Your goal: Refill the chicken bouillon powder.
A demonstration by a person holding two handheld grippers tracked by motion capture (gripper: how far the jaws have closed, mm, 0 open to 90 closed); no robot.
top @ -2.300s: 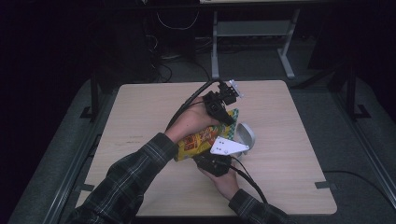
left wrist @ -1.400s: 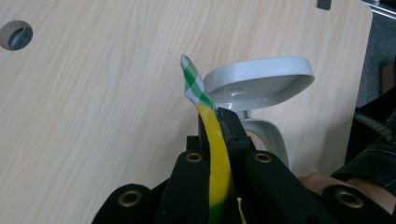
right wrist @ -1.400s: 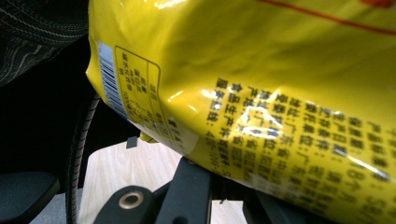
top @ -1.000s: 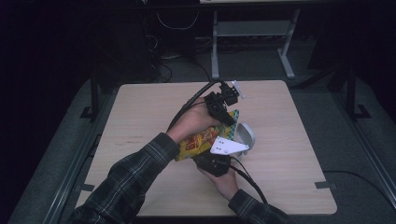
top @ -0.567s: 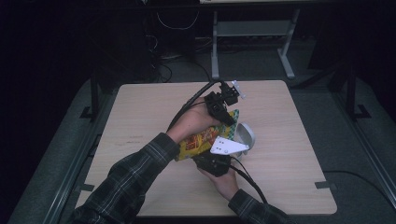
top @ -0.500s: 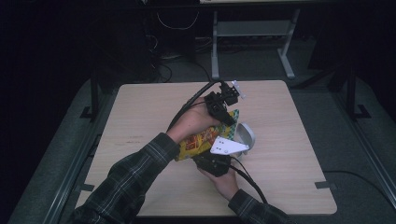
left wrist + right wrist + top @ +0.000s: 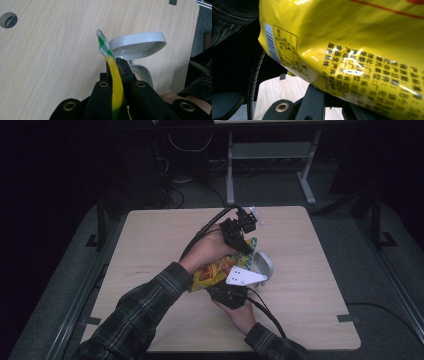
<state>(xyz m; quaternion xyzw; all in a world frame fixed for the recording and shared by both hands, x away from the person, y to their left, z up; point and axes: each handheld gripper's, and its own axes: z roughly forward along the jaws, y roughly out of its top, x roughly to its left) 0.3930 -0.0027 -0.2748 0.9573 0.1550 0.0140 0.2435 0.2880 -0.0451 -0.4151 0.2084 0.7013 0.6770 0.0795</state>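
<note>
Gripping the yellow snack bag [image 7: 217, 270] just beside the white bowl [image 7: 264, 265], the left hand-held gripper [image 7: 246, 245] and right hand-held gripper [image 7: 231, 287] clamped opposite ends above the worktop [image 7: 150, 245].

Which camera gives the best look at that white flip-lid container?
The left gripper view: the white container shows large, its lid up, beyond the snack bag. The high view shows it small, beside the bag. The right gripper view looks at the bag.

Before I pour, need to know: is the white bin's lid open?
Open. The lid stands tipped up above the bin.
</note>
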